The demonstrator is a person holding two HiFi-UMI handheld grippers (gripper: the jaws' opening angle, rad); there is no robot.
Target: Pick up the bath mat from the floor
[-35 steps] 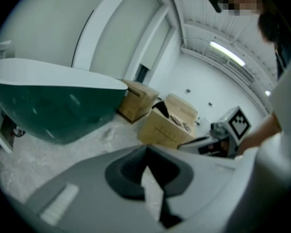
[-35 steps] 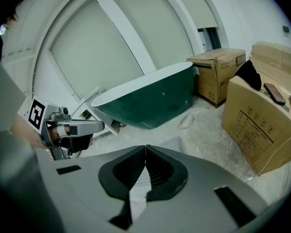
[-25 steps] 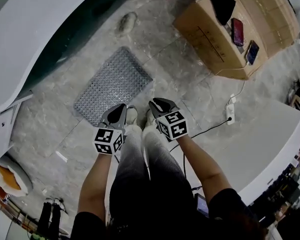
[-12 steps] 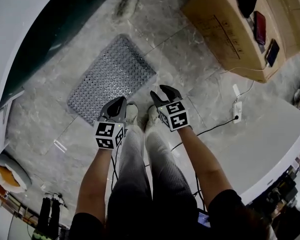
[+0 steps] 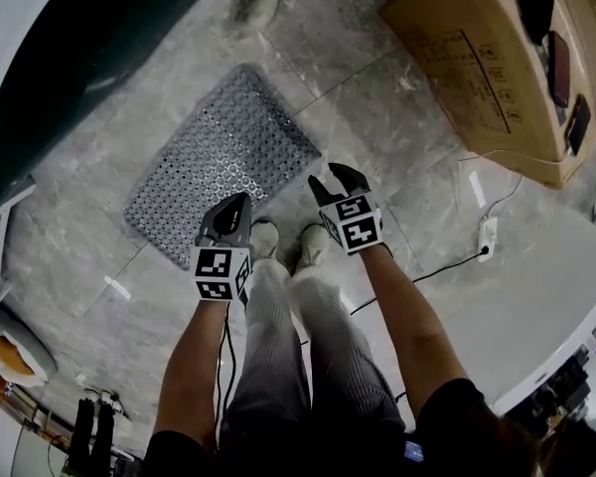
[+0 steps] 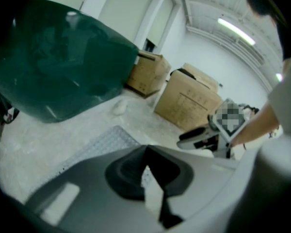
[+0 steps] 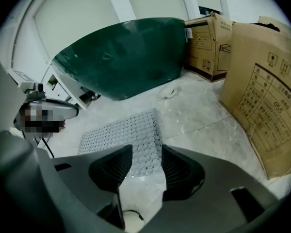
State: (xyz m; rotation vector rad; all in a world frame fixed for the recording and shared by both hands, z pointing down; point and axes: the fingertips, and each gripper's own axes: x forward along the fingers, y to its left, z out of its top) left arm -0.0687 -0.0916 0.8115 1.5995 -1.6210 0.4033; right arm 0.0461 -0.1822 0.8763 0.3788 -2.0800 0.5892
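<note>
Your right gripper: jaws opening, nothing between them. Your left gripper: jaws together, empty. Both hang over the floor, just in front of your shoes. The bath mat lies flat on the floor beside the green tub, its near edge just ahead of the left gripper. Neither gripper touches it.

This looks like a bathroom corner mocked up inside a storage or workshop hall, not a lived-in home, though the wide-angle views leave that uncertain. A dark green bathtub with a white rim stands on a grey marble-look tiled floor. A perforated grey bath mat lies flat beside it. Against that, large cardboard boxes stand on the same floor, and two phones lie on top of one. A white power strip trails its cable across the tiles. In the left gripper view, strip lights run high overhead.
</note>
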